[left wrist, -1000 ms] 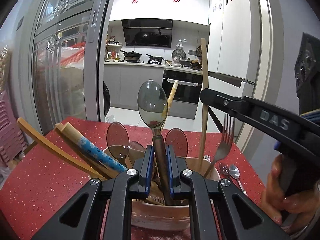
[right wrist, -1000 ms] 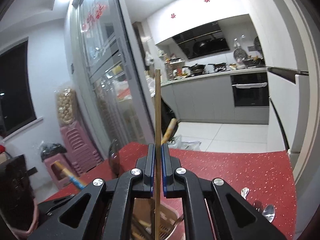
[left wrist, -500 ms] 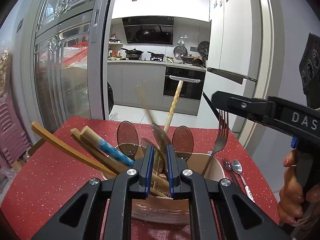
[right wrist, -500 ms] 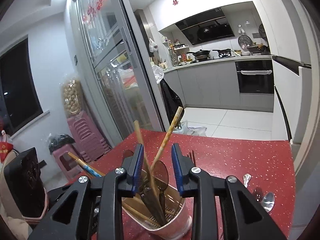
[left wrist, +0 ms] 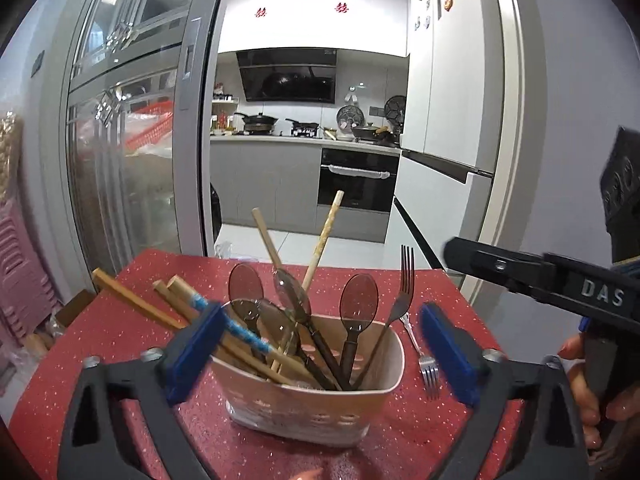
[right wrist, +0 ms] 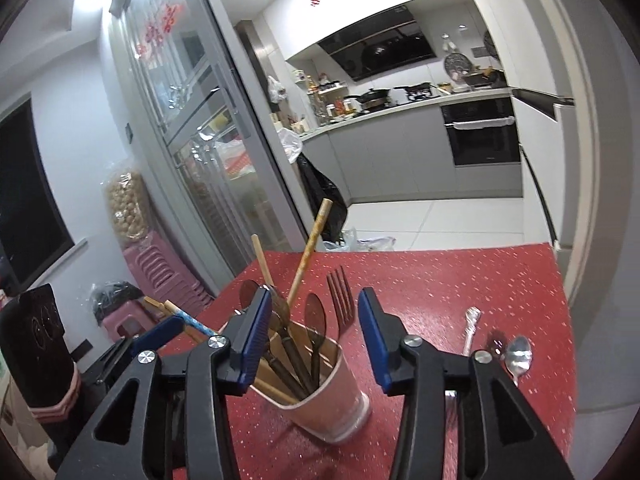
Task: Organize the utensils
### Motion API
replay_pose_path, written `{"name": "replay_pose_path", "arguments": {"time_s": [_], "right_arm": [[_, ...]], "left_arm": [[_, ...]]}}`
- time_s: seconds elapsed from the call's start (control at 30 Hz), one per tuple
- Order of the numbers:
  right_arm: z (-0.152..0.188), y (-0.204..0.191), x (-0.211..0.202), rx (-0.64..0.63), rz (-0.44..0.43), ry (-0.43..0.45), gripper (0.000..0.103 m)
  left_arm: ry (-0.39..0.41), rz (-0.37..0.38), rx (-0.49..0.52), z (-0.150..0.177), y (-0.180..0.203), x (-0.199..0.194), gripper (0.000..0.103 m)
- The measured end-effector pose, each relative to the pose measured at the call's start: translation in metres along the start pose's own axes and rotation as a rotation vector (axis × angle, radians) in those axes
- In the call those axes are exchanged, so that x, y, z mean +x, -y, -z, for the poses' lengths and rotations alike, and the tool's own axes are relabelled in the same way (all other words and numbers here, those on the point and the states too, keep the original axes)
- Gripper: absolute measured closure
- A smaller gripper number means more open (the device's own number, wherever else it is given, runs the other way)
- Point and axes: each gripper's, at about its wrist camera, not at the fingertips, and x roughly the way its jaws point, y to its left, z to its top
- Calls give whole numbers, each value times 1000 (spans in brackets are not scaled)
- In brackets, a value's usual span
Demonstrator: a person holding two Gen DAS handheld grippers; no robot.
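Both grippers, left (left wrist: 320, 350) and right (right wrist: 314, 336), hang spread and empty near the holder (left wrist: 320, 400). The fork (left wrist: 420, 350) on the table right of it looks light, stiff, slippery; pinch mid-handle.

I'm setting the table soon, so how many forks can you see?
2. The upright fork stands tines-up in the holder; the flat fork lies on the red table beside it. Others may hide inside the holder.

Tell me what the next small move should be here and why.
Probably send the right gripper to the spoon lying on the red table to its right. Both grippers, the left one too, are open and empty, and that spoon and a fork lie outside the holder.
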Motion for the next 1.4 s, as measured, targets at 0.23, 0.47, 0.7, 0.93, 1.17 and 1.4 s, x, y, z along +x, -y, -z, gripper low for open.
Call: {"name": "replay_pose_path", "arguments": {"time_s": [0.23,0.47,0.7,0.93,1.17,1.4], "right_arm": [[12,-10,-20,44,69,-16,36],[33,-37,-32,34,170,-39,22],[55,-57,-39,40,252,-73,17],[77,-73,-45,31,303,-98,7],[90,-94,-54,3,376,-66,0],[103,-110,-59,-17,423,-48,0]], "left_arm": [[-35,-4,-5,2,-12,-18,0],[-89,-13,3,11,-26,-34,0],[-125,-42,44,29,-36,-52,0],[-153,-42,34,47,-50,-63,0],[-146,-50,15,59,-68,-75,0],[-152,-53,-13,68,-81,-82,0]]}}
